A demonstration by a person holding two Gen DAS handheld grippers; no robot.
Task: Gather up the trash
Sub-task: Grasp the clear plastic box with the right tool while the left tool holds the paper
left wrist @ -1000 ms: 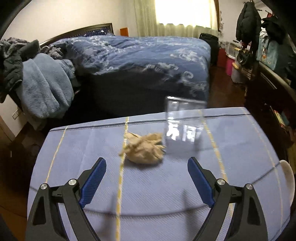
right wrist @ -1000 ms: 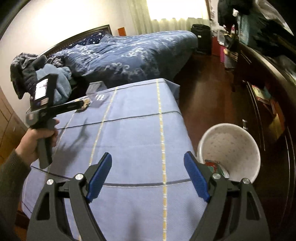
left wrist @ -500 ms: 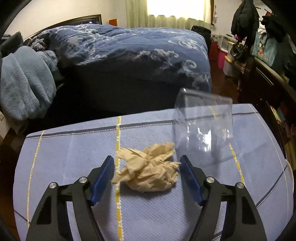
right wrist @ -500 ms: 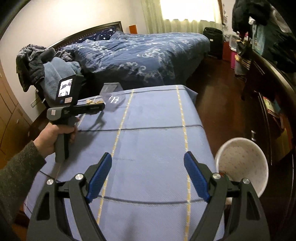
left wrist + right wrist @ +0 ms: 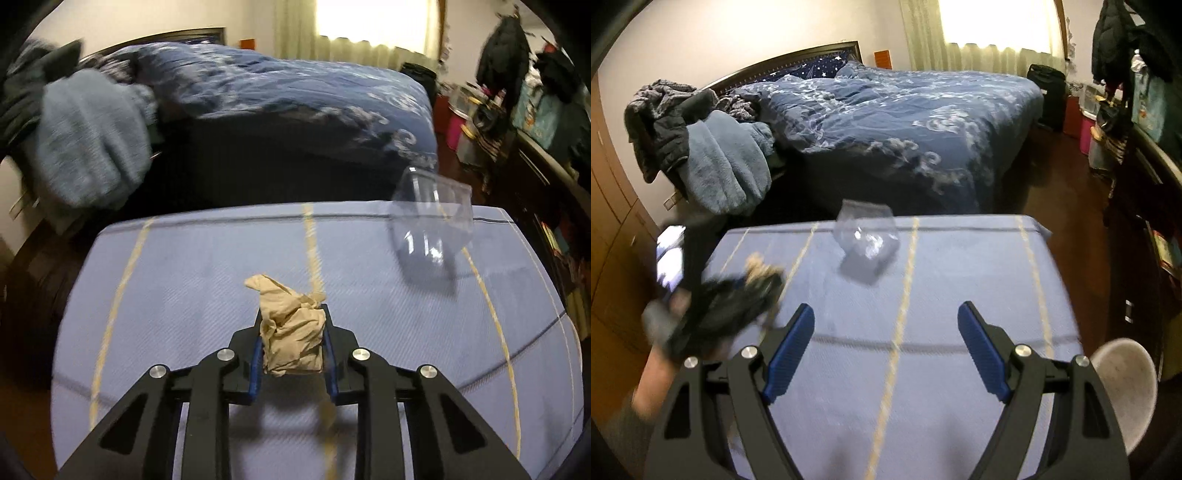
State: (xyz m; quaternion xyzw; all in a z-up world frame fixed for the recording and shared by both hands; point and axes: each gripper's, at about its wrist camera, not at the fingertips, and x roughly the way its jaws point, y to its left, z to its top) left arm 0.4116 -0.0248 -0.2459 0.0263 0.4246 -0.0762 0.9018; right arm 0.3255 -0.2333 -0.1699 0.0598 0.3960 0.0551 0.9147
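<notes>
crumpled tan paper wad point(image 5: 291, 334), clear plastic cup point(image 5: 430, 225)

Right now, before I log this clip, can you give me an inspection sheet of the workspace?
Surface: table under blue cloth with yellow stripes.
Job's things: crumpled brown paper between the left gripper's pads; clear plastic cup lying tipped near the far edge; white bin beside the table, to the right.
Clutter: nothing seen on the cloth.
Grippers: left gripper closing, pads pressing the paper; right gripper open, nothing between.
Cables: nothing seen.
Surroundings: bed, piled clothes, dark shelves.
</notes>
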